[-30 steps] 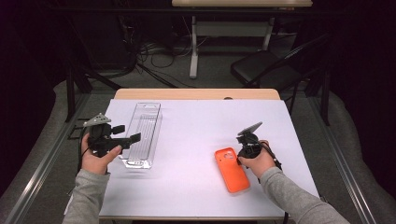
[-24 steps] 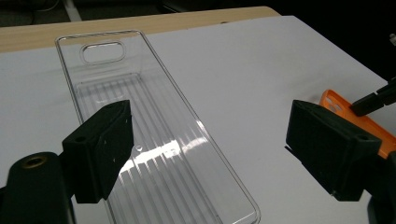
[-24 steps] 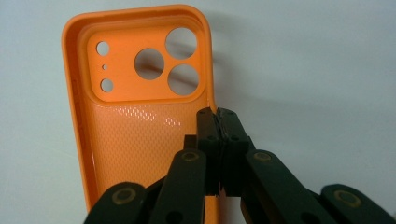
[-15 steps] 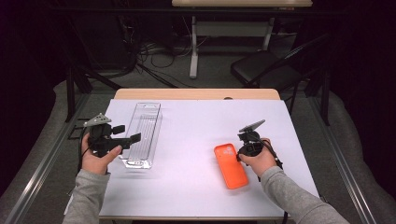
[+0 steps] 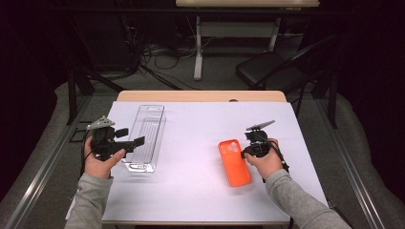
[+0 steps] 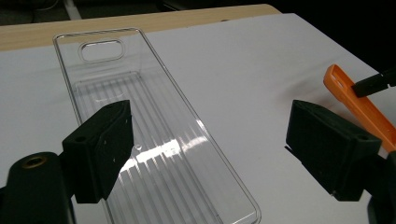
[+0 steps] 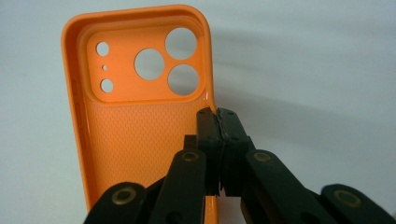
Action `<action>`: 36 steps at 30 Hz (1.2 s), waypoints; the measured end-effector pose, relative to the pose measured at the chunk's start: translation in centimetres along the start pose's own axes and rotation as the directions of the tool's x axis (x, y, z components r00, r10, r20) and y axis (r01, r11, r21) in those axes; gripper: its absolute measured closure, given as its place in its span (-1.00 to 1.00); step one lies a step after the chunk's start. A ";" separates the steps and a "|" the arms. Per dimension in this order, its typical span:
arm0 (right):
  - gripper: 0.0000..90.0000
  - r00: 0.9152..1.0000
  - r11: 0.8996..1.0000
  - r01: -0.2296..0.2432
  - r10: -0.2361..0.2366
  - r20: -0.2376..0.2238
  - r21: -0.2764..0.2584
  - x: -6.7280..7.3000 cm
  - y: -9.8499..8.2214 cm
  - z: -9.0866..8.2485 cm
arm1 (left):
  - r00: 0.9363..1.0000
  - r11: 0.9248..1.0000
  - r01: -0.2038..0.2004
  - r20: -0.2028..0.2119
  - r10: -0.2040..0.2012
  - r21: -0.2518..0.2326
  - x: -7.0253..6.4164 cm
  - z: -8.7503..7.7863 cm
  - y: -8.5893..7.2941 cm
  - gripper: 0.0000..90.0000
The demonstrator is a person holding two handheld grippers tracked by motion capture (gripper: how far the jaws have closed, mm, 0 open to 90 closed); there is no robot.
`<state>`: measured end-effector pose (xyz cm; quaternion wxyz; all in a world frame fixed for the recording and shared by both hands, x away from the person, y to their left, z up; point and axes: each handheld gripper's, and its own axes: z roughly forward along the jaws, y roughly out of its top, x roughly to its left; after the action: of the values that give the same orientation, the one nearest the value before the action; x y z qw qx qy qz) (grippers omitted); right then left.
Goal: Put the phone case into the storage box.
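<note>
Left hand-held gripper (image 5: pixel 131 142) at tabletop's (image 5: pixel 200 124) left edge, jaws wide apart, nothing between, poised over clear tray (image 5: pixel 145 136). Orange case (image 5: pixel 234 162) lying inside-up right of centre, well apart from tray. Right hand-held gripper (image 7: pixel 217 116) clamped tight on case's right rim.

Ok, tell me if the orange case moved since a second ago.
Yes. The orange case, pinched by the right gripper, slid slightly left toward the clear tray.
</note>
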<state>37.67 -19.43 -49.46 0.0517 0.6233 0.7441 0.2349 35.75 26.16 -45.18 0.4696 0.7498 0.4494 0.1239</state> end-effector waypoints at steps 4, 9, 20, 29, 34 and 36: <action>0.98 1.000 0.999 -0.001 0.000 -0.018 -0.050 -0.1 0.0 -0.2 | 1.000 1.000 0.000 -0.002 0.000 -0.001 0.0 0.0 0.0 -0.66; 0.97 0.999 0.996 -0.014 0.011 -0.030 -0.092 -0.2 0.1 -0.6 | 1.000 1.000 -0.002 -0.003 0.002 0.003 -0.1 0.0 0.0 -0.66; 0.98 0.998 0.988 -0.034 0.027 -0.050 -0.151 -0.4 0.1 -1.0 | 1.000 1.000 -0.008 -0.003 0.008 0.004 -0.3 0.1 0.0 -0.66; 0.98 0.999 0.978 -0.027 0.020 -0.040 -0.207 0.0 0.0 -1.3 | 1.000 1.000 -0.017 -0.001 0.017 0.005 -0.5 0.3 0.0 -0.66; 0.98 0.999 0.972 -0.018 0.009 -0.042 -0.235 0.4 -0.1 -1.2 | 1.000 1.000 -0.018 0.000 0.018 0.005 -0.6 0.4 0.0 -0.66; 0.98 0.999 0.969 -0.007 -0.001 -0.033 -0.247 0.6 -0.1 -1.2 | 1.000 1.000 -0.018 0.002 0.018 0.003 -0.7 0.4 0.0 -0.66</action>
<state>36.99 -19.25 -48.31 0.1161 0.6091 0.7090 0.3360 35.59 25.36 -45.25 0.4675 0.7548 0.4422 0.1267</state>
